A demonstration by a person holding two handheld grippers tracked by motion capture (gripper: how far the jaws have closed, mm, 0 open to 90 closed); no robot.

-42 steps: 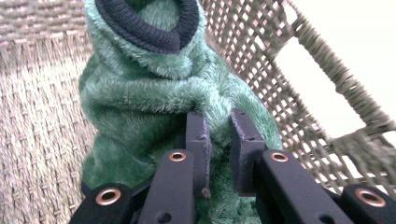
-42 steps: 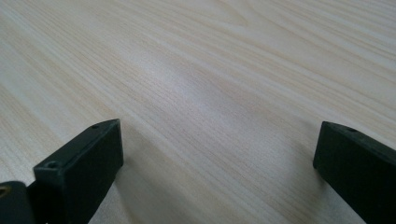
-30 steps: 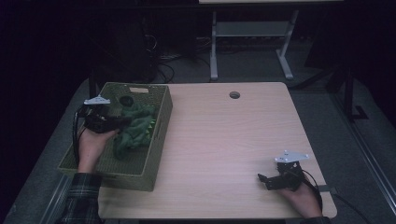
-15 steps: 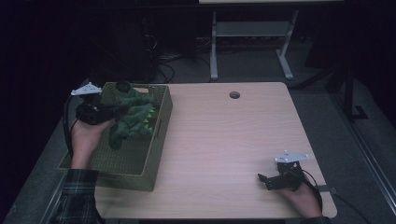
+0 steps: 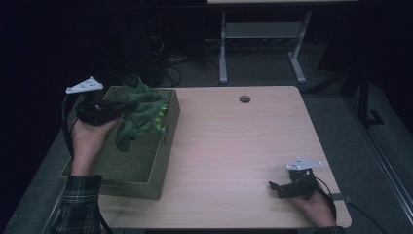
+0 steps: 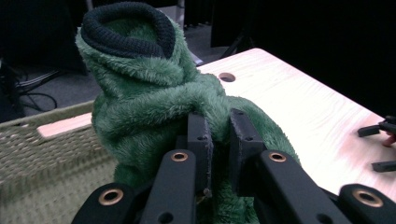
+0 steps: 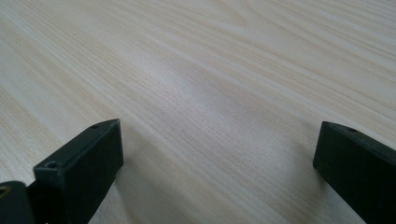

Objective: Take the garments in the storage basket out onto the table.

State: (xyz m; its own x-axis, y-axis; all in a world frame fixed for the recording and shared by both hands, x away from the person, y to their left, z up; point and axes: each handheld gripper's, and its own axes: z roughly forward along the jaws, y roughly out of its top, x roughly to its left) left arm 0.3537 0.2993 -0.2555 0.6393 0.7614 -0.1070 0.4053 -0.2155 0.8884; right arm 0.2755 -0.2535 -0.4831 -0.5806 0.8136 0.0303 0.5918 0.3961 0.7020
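Note:
A fuzzy green plush toy (image 5: pixel 141 114) with yellow spikes hangs above the woven green basket (image 5: pixel 122 165) at the table's left. My left gripper (image 5: pixel 117 108) is shut on it; in the left gripper view the two jaws pinch a fold of the green plush toy (image 6: pixel 154 93) beneath its dark knitted cuff, my left gripper (image 6: pixel 219 126) gripping near the toy's middle. My right gripper (image 5: pixel 273 187) rests low on the table's near right corner, open. In the right gripper view my right gripper (image 7: pixel 217 154) has only bare wood between its wide-apart jaws.
The light wooden table (image 5: pixel 243 141) has a round cable hole (image 5: pixel 244 99) near its far edge. A metal stand's legs (image 5: pixel 263 53) sit on the dark floor beyond the table. The basket occupies the left side.
My left gripper has risen out of the basket with the plush toy, which now hangs over the basket's far end. The right gripper has stayed put.

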